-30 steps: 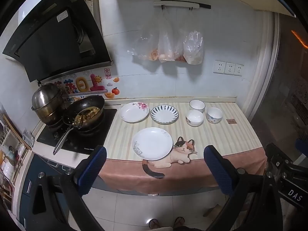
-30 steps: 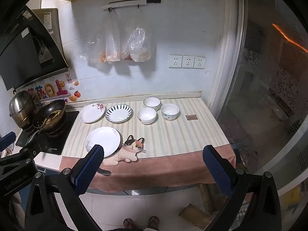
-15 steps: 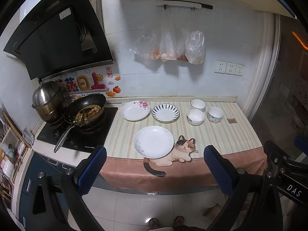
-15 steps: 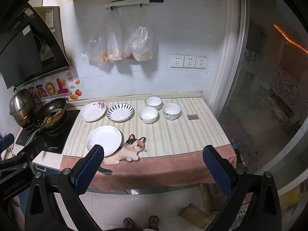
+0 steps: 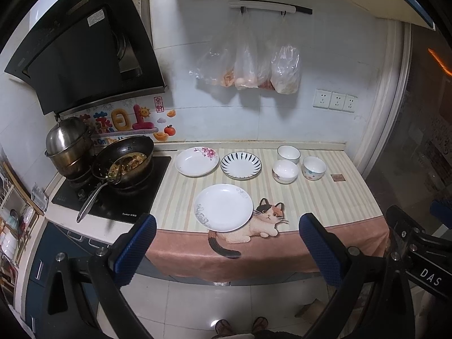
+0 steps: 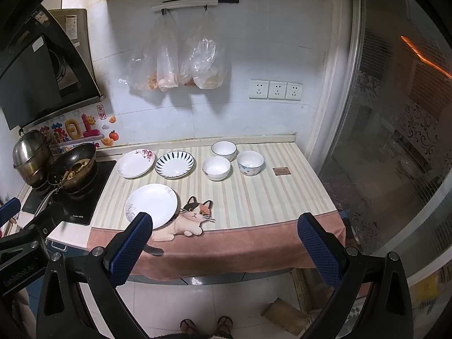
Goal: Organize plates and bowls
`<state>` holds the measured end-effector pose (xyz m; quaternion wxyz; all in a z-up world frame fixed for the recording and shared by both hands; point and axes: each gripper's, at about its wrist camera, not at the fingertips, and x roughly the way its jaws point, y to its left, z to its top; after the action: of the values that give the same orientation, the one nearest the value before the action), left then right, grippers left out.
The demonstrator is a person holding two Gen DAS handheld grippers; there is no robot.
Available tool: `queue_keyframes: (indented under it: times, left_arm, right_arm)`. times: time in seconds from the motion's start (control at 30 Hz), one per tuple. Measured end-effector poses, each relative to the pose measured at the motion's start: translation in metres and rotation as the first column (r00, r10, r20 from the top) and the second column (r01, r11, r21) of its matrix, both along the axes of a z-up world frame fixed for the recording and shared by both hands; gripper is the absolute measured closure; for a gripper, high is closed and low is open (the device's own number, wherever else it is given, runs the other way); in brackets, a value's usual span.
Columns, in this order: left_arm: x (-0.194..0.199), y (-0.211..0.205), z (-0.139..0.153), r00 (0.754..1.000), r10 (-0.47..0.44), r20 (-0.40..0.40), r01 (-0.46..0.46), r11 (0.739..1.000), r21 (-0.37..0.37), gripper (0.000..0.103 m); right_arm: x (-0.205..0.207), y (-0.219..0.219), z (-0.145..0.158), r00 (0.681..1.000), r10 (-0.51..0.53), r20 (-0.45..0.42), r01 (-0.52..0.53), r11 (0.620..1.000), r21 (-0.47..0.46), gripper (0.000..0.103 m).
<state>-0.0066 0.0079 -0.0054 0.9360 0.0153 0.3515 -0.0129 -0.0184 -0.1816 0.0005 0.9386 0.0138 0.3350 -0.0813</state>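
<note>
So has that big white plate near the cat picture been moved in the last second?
No. The big white plate sits just as before, its edge overlapping the cat picture on the cloth.

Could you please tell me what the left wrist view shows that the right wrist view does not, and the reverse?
Only the left wrist view shows the shelf rack beside the stove and the right gripper at its edge. Only the right wrist view shows the wood block on the floor whole and the left gripper at its edge. Both show three plates, three bowls, the wok and the hanging bags.
</note>
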Motion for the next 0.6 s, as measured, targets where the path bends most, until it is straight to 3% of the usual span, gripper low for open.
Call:
queue_keyframes:
  times: [0.6]
  left_arm:
    - [0.003, -0.001, -0.002, 1.0, 0.002, -0.006, -0.002, 1.0, -0.005, 0.0]
  right_arm:
    - [0.011, -0.01, -0.005, 1.0, 0.0, -0.011, 0.0, 1.0, 0.006, 0.0]
